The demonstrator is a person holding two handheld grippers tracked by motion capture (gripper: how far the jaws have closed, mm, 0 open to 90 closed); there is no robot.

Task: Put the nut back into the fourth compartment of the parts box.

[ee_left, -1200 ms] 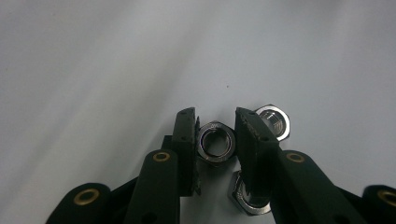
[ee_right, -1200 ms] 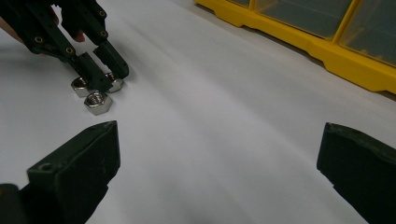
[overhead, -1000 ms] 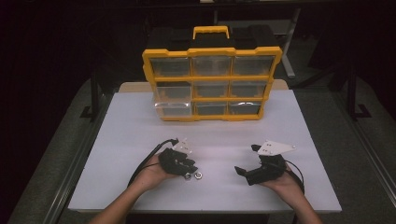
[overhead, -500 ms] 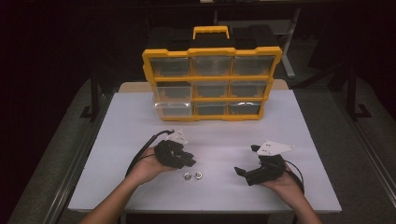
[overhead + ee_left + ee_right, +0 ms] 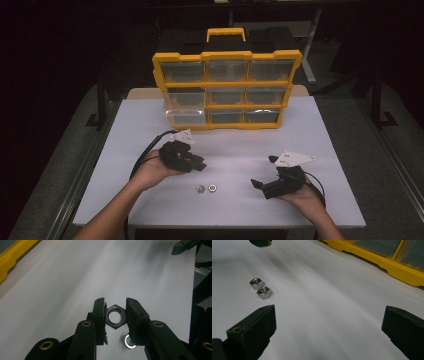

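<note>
My left gripper (image 5: 199,164) is shut on a dark steel hex nut (image 5: 115,316), held a little above the white table left of centre. The nut sits flat between the two pads with its hole facing the camera. Two more hex nuts (image 5: 200,188) (image 5: 212,188) lie side by side on the table just in front of that gripper; one of them (image 5: 128,342) shows under the jaws. My right gripper (image 5: 264,171) rests low at the front right, open wide with nothing between its fingers. It faces the two loose nuts (image 5: 257,283) (image 5: 264,292).
A yellow parts organizer (image 5: 227,55) with clear drawers stands upright at the back of the white table (image 5: 150,125). Its bottom-left drawer (image 5: 184,116) looks slightly pulled out. A black cable (image 5: 142,160) trails from the left gripper. The table's front edge is near both hands.
The left gripper has risen from the group of nuts and drawn back to the left, carrying one nut. Two nuts stay on the table. The right gripper has not moved.
</note>
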